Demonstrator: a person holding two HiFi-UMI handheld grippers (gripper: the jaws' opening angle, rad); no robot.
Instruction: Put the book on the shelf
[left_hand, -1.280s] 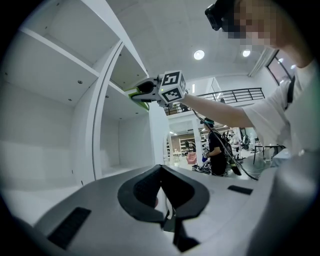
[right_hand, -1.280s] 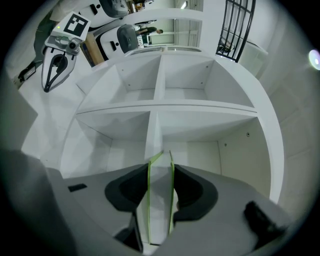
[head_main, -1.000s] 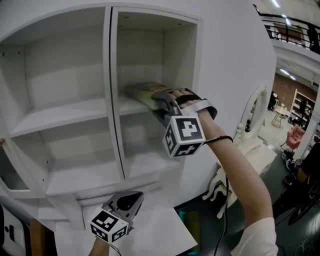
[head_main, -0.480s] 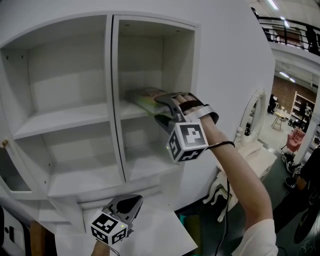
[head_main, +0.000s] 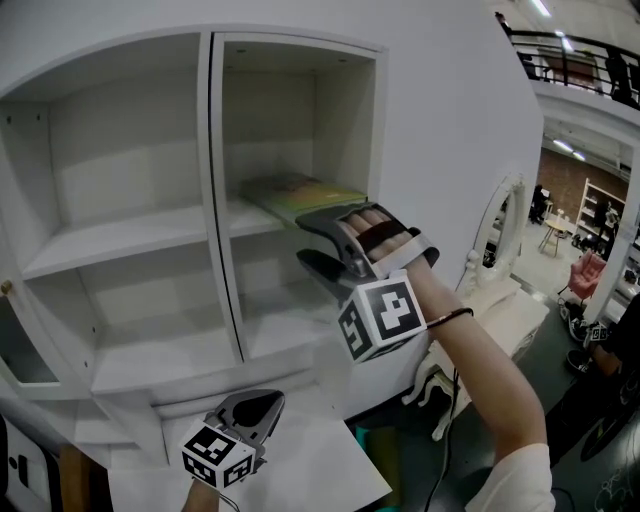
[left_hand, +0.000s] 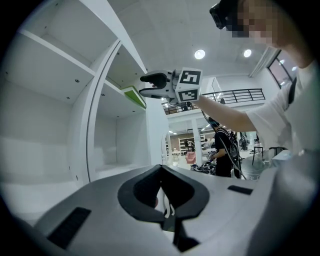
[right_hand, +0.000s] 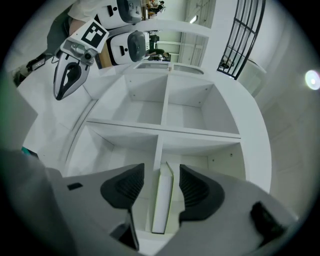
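Note:
The book (head_main: 300, 192), green-edged with a pale cover, lies flat on the middle board of the white shelf unit (head_main: 130, 232), in its right compartment. My right gripper (head_main: 305, 243) hovers just in front of that board, drawn back from the book. Its jaws stand wide and are closing slightly. In the right gripper view the book (right_hand: 162, 200) shows in the gap between the pads (right_hand: 125, 185) with neither pad touching it. My left gripper (head_main: 262, 402) rests low in front of the shelf unit, shut and holding nothing. The left gripper view shows the book's green edge (left_hand: 133, 95) beside the right gripper (left_hand: 148, 85).
A vertical divider (head_main: 213, 200) separates the shelf unit's left and right compartments, and the other compartments hold nothing. A white ledge (head_main: 300, 460) lies below the left gripper. White ornate furniture (head_main: 500, 300) stands to the right. A person (left_hand: 222, 145) stands in the hall behind.
My right gripper has let go of the book and pulled back and down from the shelf. The book stays on the board. The left gripper has not moved.

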